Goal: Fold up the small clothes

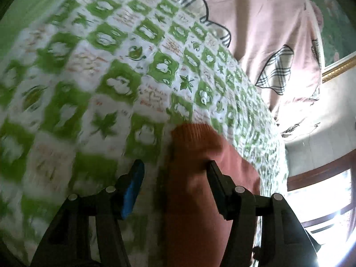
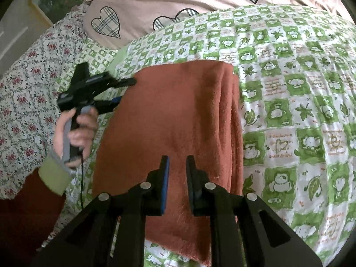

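Note:
A rust-orange knitted garment (image 2: 173,120) lies folded into a long strip on the green-and-white checked bedspread (image 2: 300,102). Its folded layers stack along the right edge. My right gripper (image 2: 177,162) hovers over the near part of the garment, its jaws a narrow gap apart and empty. My left gripper (image 2: 125,90) is at the garment's far left corner, held in a hand, with its jaws open on either side of the cloth edge. In the left wrist view the open left gripper (image 1: 175,171) straddles the orange garment (image 1: 195,195), which sits against the right finger.
A pink pillow with plaid heart prints (image 2: 178,0) lies at the head of the bed. A floral sheet (image 2: 26,93) covers the left side. A gold-framed picture (image 1: 338,64) and a bright window (image 1: 329,200) are at the right of the left wrist view.

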`<state>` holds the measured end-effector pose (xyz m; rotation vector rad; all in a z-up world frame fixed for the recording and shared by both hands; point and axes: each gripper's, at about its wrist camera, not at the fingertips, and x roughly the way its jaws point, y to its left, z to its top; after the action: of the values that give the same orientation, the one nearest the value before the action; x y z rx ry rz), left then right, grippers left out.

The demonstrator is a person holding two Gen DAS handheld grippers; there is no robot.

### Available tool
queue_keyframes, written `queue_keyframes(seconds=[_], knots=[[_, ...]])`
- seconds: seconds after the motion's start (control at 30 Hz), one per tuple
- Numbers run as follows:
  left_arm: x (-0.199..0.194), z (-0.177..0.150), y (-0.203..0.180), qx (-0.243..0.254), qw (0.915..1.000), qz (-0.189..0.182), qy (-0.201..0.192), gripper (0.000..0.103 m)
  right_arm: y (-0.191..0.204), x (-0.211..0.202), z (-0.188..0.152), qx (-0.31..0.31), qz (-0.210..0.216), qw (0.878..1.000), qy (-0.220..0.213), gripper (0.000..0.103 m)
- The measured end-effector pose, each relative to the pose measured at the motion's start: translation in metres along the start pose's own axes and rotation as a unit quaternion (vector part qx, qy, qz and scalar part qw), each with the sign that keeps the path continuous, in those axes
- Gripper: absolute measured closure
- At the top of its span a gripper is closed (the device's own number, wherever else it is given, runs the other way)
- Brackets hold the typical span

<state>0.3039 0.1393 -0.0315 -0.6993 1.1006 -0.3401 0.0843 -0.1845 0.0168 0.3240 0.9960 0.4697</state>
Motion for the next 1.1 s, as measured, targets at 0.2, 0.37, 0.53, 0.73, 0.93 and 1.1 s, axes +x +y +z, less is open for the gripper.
queue_keyframes(seconds=[0.2,0.37,0.53,0.73,0.93,1.1], knots=[[0.017,0.018,-0.015,0.041,0.9991,0.013,-0.007,0.095,-0.008,0.011,0.004,0.004,0.007,1.000,0.010,0.086],[0.010,0.029,-0.033,0.079,0.9943,0.053,-0.047,0.098,-0.010,0.015,0.012,0.002,0.002,1.000,0.005,0.086],[0.015,0.024,-0.045,0.119,0.9858,0.104,-0.057,0.098,-0.024,0.032,0.014,-0.001,-0.043,0.999,0.010,0.097],[0.000,0.013,-0.054,0.145,0.9781,0.136,-0.062,0.093,-0.030,0.032,0.012,0.002,-0.066,0.998,0.008,0.103],[-0.050,-0.032,-0.062,0.164,0.9746,0.133,-0.075,0.073,-0.035,0.028,0.008,0.020,-0.061,0.998,0.004,0.103],[-0.074,-0.095,-0.062,0.171,0.9758,0.122,-0.061,0.058,-0.020,0.011,0.001,0.014,-0.057,0.998,-0.012,0.100]])
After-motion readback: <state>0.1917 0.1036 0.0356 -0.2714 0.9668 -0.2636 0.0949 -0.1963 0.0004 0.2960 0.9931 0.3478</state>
